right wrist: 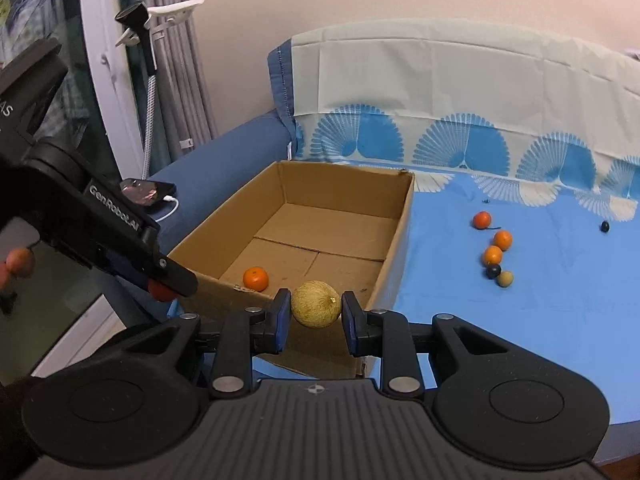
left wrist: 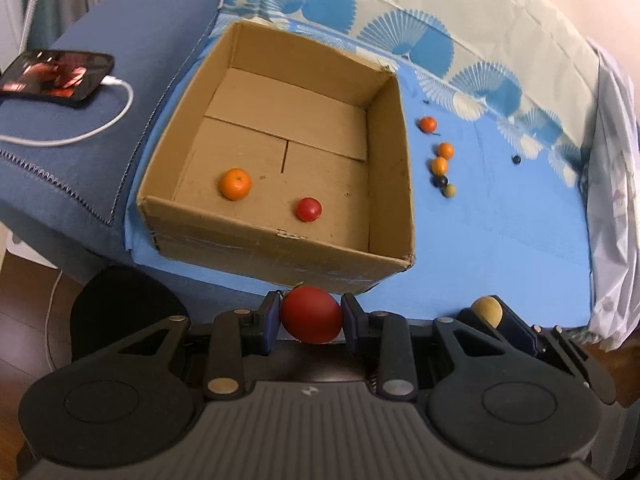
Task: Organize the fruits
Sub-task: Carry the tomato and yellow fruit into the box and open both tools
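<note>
Gripping a red fruit [left wrist: 311, 314], the left hand-held gripper [left wrist: 311, 318] hovers just short of the cardboard box [left wrist: 280, 246]; right hand-held gripper [right wrist: 316, 310] is clenched on a yellow-beige round fruit [right wrist: 315, 304], also at the box's near wall. Ahead inside the box: one orange [left wrist: 235, 183] and one small red fruit [left wrist: 308, 209]. Beyond, right of the box on the blue sheet [left wrist: 500, 220], loose ones remain: three small oranges [left wrist: 439, 165], a dark berry [left wrist: 441, 181], a beige ball [left wrist: 449, 190], another dark berry [left wrist: 517, 159] farther out. Judgement: early-to-mid task, two fruits boxed, two in hand, six left.
</note>
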The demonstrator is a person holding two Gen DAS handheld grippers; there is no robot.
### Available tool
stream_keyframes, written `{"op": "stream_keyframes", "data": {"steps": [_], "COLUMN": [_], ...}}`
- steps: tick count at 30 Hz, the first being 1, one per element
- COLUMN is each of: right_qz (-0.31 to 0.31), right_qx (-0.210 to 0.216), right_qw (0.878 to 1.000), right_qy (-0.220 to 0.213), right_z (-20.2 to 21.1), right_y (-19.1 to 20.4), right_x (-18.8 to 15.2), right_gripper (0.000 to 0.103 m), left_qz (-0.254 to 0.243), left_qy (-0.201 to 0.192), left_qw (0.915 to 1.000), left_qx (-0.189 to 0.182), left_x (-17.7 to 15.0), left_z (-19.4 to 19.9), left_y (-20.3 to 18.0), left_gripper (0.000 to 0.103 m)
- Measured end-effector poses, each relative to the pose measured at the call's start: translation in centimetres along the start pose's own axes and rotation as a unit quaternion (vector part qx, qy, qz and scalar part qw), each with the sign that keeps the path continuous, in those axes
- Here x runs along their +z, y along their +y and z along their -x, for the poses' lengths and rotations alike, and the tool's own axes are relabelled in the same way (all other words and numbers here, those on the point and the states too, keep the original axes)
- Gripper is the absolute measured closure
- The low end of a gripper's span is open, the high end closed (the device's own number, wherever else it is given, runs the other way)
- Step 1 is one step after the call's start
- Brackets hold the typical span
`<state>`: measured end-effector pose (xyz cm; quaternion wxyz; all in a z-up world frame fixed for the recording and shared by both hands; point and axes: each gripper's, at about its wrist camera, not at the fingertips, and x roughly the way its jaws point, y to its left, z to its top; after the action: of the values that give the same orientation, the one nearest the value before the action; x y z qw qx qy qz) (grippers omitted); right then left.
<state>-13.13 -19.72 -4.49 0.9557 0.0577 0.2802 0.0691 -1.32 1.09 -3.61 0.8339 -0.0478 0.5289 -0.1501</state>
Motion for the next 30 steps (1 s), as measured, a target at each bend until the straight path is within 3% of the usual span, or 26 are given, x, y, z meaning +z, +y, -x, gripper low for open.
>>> {"op": "stream_keyframes", "data": {"steps": [16, 22, 30], "right_qz": [0.023, 0.018, 0.032], "right_qx": [-0.004, 0.001, 0.005], "right_qw": [0.999, 0.999, 0.999], "right_qy": [0.026, 0.039, 0.037], "right_z": [-1.9, -3.8, -8.3], "right_y": [1.5, 1.3, 1.2], "right_x": [0.1, 0.8, 3.4], "right_gripper": [0.075, 0.075, 0.075], "left_qz": [0.032, 0.038, 0.027], "left_qy": [-0.013, -0.017, -0.031], "left_qw": [0.9994, 0.9991, 0.9987], "left_qx": [-0.003, 0.000, 0.030], "left_x": [1.5, 3.7, 7.8], "left_z": [-0.4, -1.5, -3.8], "left_y": [3.5, 3.9, 4.0], "left_gripper": [0.067, 0.067, 0.067]}}
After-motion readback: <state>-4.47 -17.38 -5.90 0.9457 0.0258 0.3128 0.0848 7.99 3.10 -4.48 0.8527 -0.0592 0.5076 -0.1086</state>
